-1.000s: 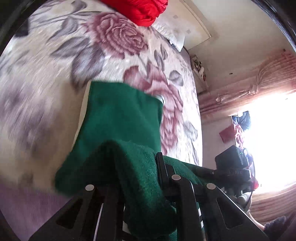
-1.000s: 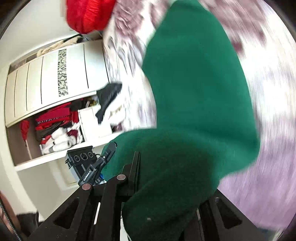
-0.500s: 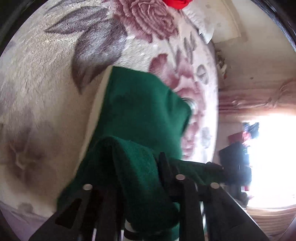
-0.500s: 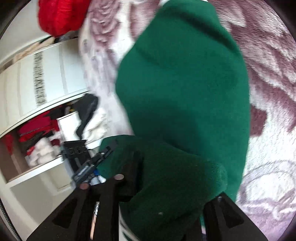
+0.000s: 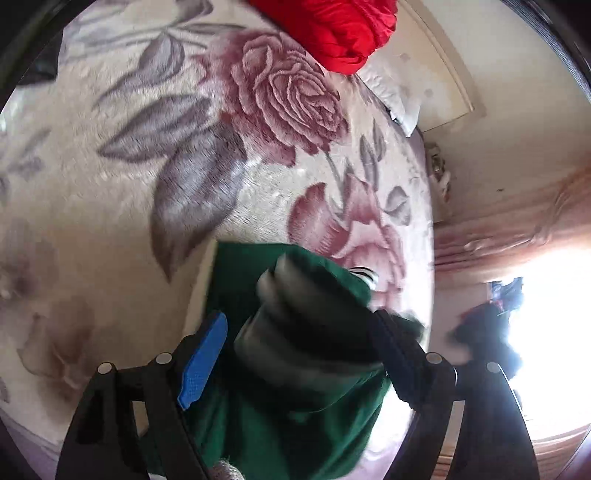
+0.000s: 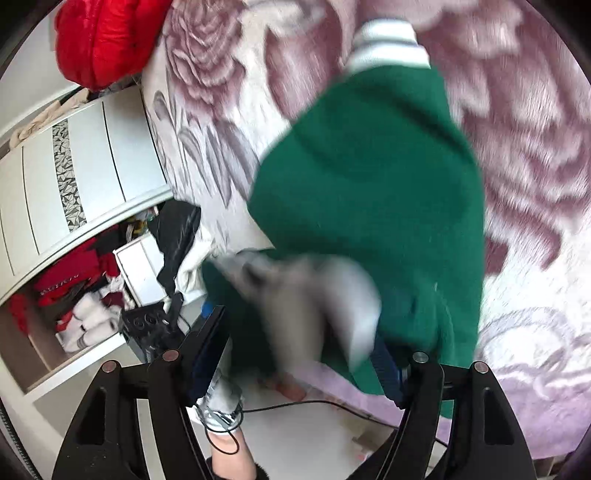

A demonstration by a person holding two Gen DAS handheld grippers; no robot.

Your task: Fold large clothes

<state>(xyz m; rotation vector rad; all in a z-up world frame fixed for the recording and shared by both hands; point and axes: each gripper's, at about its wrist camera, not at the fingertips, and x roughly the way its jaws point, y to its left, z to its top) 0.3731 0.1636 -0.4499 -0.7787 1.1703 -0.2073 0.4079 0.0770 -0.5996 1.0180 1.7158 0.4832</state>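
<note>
Both grippers, left (image 5: 299,354) and right (image 6: 303,347), gape above the green garment (image 6: 369,192).

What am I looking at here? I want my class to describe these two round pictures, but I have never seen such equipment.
There is no robot here. A person holds a two-finger gripper in each hand, and each gripper has a wide-angle camera that looks along its fingers. One picture comes from the left gripper, the other from the right gripper. The black bars at the bottom of each picture are the fingers.

The surface is a bed covered by a rose-patterned blanket. A green sweater with a white striped cuff lies on it, and a red garment is at the far end.

Both grippers are open over the sweater's near edge, which is blurred. Neither clamps anything.
</note>
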